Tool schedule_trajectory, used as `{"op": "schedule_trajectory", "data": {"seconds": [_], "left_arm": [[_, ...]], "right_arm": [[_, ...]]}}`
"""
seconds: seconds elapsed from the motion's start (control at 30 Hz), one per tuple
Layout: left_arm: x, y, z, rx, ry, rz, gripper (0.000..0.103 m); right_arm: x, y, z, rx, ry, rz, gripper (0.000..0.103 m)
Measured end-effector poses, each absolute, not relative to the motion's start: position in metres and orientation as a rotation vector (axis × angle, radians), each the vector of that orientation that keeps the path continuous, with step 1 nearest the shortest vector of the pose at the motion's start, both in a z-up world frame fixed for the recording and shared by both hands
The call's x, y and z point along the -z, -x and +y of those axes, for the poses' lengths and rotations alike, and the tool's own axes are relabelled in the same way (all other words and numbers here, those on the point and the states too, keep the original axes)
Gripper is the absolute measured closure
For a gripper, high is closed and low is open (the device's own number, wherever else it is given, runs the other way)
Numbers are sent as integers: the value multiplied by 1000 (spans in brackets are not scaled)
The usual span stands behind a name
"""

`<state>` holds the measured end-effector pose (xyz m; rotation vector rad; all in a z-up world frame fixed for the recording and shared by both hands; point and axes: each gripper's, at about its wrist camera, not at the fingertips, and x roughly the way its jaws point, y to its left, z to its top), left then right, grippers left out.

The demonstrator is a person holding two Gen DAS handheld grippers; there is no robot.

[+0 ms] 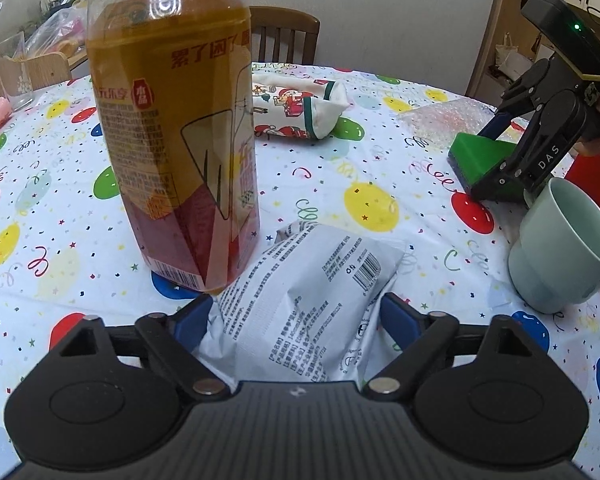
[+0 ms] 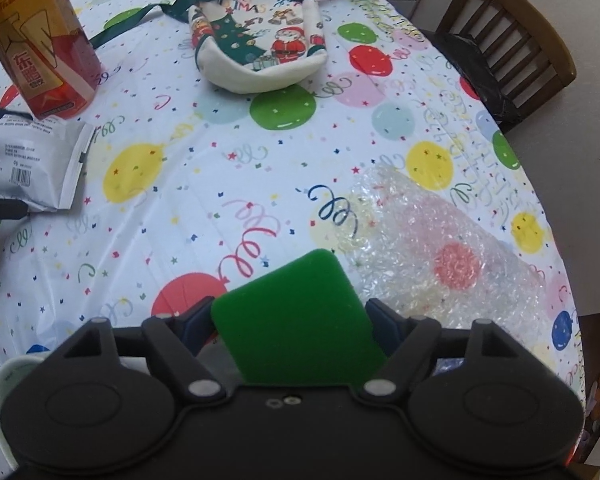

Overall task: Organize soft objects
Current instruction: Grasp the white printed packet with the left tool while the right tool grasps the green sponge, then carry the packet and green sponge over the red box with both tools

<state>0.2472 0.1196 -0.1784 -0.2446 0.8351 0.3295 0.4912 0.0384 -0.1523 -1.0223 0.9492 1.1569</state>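
My left gripper is shut on a white soft packet with printed text and a barcode, low over the table beside the drink bottle. The packet also shows at the left edge of the right wrist view. My right gripper is shut on a green sponge just above the tablecloth; the left wrist view shows it at the right. A cream Christmas pouch with a green strap lies at the far middle of the table. A sheet of bubble wrap lies right of the sponge.
A pale green mug stands close below my right gripper. The tall bottle stands just left of the packet. The round table has a balloon-print cloth. Wooden chairs stand at the far edge. A glass jar stands far left.
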Motion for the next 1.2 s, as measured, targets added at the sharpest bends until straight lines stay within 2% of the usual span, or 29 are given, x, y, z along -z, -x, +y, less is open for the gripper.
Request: {"op": "schedule_trajectory", "data": {"seconds": [0.13,0.2,0.27,0.4,0.47,0.83,1.2], "left_arm": [[178,-246,119,-334,250,836,22],[176,-245,118,-327,252,836,30],[174,-244,116,-308,260,829,47],[170,-243,114,-305,272,829,51],[167,-242,113,-294,283,825,57],[140,-233,101,-296,263,787,59],[81,-218,80,-265,278,678,59]], "right_arm": [[144,-494,35,-1137,992,926,25],[139,-495,32,-1126,976,912,25],[132,-495,27,-1116,952,898,26],[117,-496,17,-1086,906,864,27],[109,-494,11,-1076,882,851,27],[50,-477,-30,-971,723,734,27],[1,-445,-87,-847,529,726,27]]}}
